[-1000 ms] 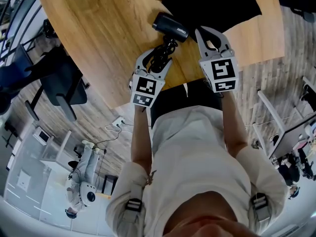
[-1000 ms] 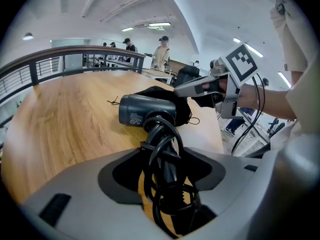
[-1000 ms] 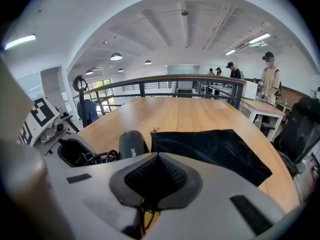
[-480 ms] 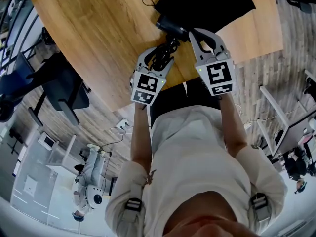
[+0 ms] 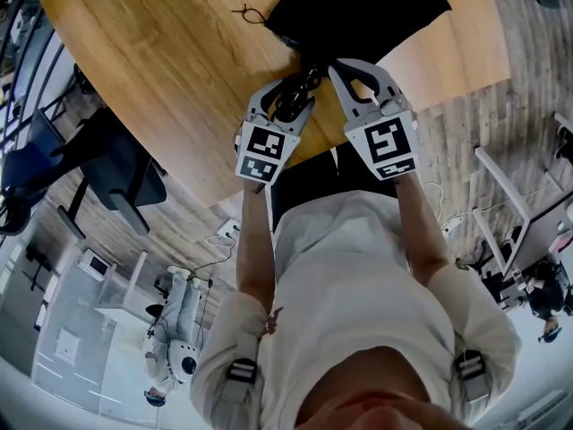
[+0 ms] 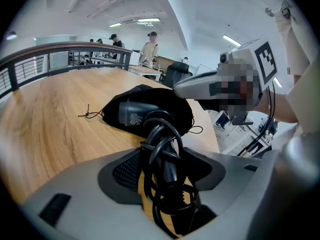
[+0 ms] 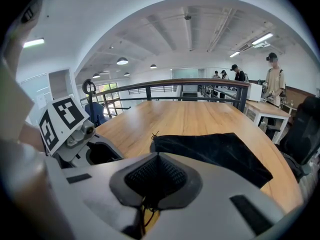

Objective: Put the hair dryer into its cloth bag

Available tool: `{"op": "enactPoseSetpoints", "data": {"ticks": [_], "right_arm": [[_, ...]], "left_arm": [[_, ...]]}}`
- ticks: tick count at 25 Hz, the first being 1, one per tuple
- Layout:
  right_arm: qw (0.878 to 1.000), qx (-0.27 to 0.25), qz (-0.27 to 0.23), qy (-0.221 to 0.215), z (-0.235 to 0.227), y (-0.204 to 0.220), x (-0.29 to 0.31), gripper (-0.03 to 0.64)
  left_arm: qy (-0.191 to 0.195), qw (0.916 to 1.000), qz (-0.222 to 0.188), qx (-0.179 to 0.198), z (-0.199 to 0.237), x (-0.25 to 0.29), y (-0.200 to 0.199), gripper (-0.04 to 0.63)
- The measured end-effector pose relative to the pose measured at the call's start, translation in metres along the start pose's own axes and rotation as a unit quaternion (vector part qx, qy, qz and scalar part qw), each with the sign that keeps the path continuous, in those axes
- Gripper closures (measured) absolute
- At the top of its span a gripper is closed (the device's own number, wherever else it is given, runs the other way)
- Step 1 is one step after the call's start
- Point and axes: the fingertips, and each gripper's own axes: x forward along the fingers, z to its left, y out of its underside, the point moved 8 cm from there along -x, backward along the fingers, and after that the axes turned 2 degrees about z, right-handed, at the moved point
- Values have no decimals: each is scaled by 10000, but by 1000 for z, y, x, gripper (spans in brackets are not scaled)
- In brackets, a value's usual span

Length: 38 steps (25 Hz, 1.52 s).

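- My left tongs (image 5: 288, 97) were clamped on the hair dryer (image 6: 131, 116). Its looped black cord (image 6: 162, 139) was squeezed between the two pads.
- The grey head of the hair dryer lay at the mouth of the black cloth bag (image 5: 358, 12), with cloth humped over and behind it. The cord end stuck out toward me.
- My right tongs (image 7: 159, 156) were closed, with the pads pressed together at the tip, right at the near edge of the bag. I could not tell if a bit of cloth was pinched in there.
- The round edge of the bench (image 5: 170, 70) ran just under both tongs, close to my body. Past it was only floor.
- Left of the bag there was lots of bare wood to move in. Only the thin drawstring (image 5: 251, 13) lay there, beside the bag's corner.
- Right of the bag there was a smaller strip of bare wood before the bench ended.
- From my head I could hardly see the hair dryer, because it was dark on dark and my tongs covered it. The left tongs view showed its grey barrel and a label.
- The right tongs view showed no hair dryer at all. It showed the bag lying wide and flat, and the bench running on to a railing (image 7: 185, 82).
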Motion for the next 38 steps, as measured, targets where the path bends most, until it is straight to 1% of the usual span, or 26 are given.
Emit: {"op": "enactPoseSetpoints", "data": {"ticks": [14, 28, 36, 38], "right_arm": [[9997, -98, -38, -241, 4, 5, -7, 592], [9986, -268, -45, -463, 13, 5, -12, 592], [9985, -204, -2, -500, 11, 11, -13, 592], [9985, -188, -10, -510, 12, 11, -13, 592]], "left_arm": [[35, 9997, 44, 225, 13, 16, -21, 333], [232, 9987, -31, 461, 17, 33, -44, 333], [311, 9978, -25, 589, 23, 42, -48, 331], [350, 9976, -77, 596, 25, 42, -47, 330]]}}
